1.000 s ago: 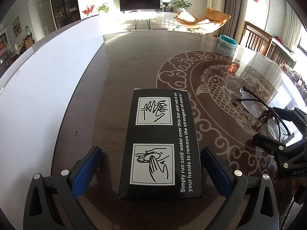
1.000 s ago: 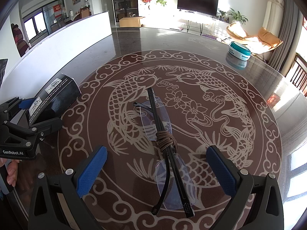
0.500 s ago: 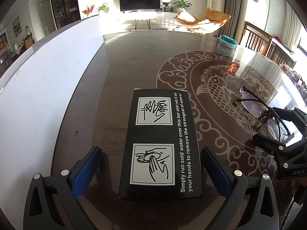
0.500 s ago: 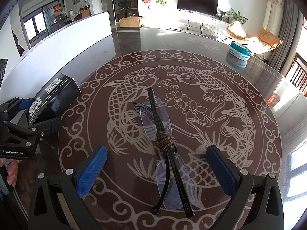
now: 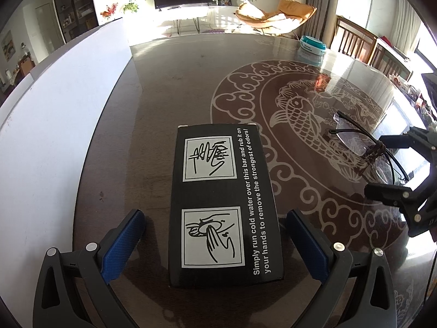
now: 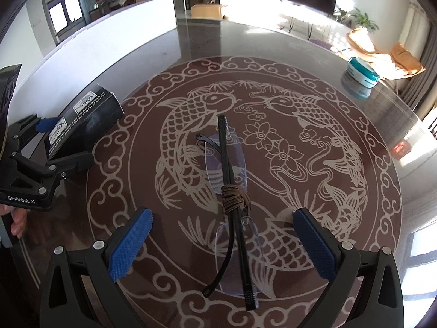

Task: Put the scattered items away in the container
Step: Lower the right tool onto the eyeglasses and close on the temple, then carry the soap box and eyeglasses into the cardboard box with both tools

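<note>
A black box (image 5: pixel 222 199) with white hand-washing pictures lies flat on the table between the wide-apart fingers of my left gripper (image 5: pixel 215 243), which is open and not touching it. The same box (image 6: pixel 83 127) shows at the left of the right wrist view. Folded rimless glasses (image 6: pixel 232 188) with black arms and a brown cord wound round the middle lie on the fish pattern, between the fingers of my open right gripper (image 6: pixel 222 243). The glasses (image 5: pixel 368 147) appear at the right of the left wrist view too.
A white partition (image 5: pixel 54 109) runs along the table's left side. A teal-lidded round container (image 6: pixel 362 75) stands at the far right of the glossy brown table (image 5: pixel 177 82). Wooden chairs (image 5: pixel 355 41) stand beyond the far right edge. A hand (image 6: pixel 16 218) holds the left gripper's handle.
</note>
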The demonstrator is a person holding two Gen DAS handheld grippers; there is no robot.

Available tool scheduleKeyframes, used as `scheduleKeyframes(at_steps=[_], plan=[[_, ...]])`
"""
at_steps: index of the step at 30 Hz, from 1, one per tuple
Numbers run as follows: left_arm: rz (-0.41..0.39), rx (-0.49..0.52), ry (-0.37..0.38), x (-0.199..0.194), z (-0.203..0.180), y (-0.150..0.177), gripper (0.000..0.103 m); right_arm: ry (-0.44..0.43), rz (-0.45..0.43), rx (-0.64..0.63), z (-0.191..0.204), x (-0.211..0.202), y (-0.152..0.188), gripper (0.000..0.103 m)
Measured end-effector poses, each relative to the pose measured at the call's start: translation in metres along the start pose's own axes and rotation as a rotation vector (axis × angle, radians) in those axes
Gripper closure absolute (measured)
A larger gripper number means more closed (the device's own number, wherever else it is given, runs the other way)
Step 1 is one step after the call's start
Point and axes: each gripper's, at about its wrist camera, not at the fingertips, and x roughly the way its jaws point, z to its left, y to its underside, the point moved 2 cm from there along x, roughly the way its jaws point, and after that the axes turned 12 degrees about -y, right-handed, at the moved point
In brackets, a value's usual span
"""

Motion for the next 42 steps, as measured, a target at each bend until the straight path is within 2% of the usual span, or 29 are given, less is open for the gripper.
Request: scheduleKeyframes(at_steps=[2,3,4,5,6,8,12,17,20,23,25,28,31,34,38,42], plan=[[0.002,0.003,0.000,0.001,-0.001,-0.007,0.000,-0.038,0.036,-0.017,-0.004,-0.005,-0.011,0.001],[0.003,0.008,0.017,0.001,-0.004,-0.010,0.006,-0.048,0.061,-0.028,-0.005,-0.004,-0.015,0.002],[-0.002,0.022,0.023,0.001,-0.007,-0.012,0.023,-0.055,0.098,-0.036,-0.006,-0.002,-0.018,0.015],[-0.010,0.043,0.029,-0.001,-0.011,-0.014,0.041,-0.050,0.131,-0.048,-0.007,0.001,-0.019,0.035],[-0.012,0.061,0.049,-0.003,-0.014,-0.015,0.045,-0.035,0.147,-0.071,-0.005,0.000,-0.021,0.044],[-0.016,0.080,0.071,-0.010,-0.019,-0.015,0.045,-0.055,0.155,-0.065,-0.005,-0.005,-0.022,0.090],[-0.083,0.050,0.114,-0.038,-0.020,0.000,0.045,-0.081,0.049,-0.015,-0.003,-0.036,-0.013,0.090],[-0.105,-0.020,0.172,-0.062,-0.008,0.017,0.045,-0.078,0.020,0.061,-0.003,-0.043,0.016,0.090],[-0.151,-0.056,0.189,-0.089,0.016,0.014,0.045,-0.120,-0.036,0.077,0.013,-0.056,0.008,0.090],[-0.203,-0.103,0.176,-0.116,0.062,0.004,0.045,-0.175,-0.085,0.043,0.047,-0.071,-0.032,0.090],[-0.222,-0.142,0.142,-0.127,0.101,-0.006,0.045,-0.223,-0.102,0.016,0.073,-0.077,-0.067,0.090],[-0.232,-0.198,0.023,-0.133,0.169,-0.013,0.045,-0.326,-0.130,-0.023,0.124,-0.081,-0.127,0.090],[-0.197,-0.285,-0.081,-0.127,0.253,-0.001,0.045,-0.431,-0.120,-0.075,0.183,-0.071,-0.183,0.090],[-0.127,-0.371,-0.149,-0.103,0.310,0.008,0.045,-0.509,-0.076,-0.121,0.238,-0.042,-0.227,0.090],[-0.023,-0.427,-0.210,-0.062,0.350,0.020,0.045,-0.525,-0.016,-0.163,0.290,0.010,-0.258,0.089],[0.058,-0.422,-0.240,-0.027,0.352,0.031,0.045,-0.444,0.092,-0.229,0.318,0.067,-0.261,0.089]])
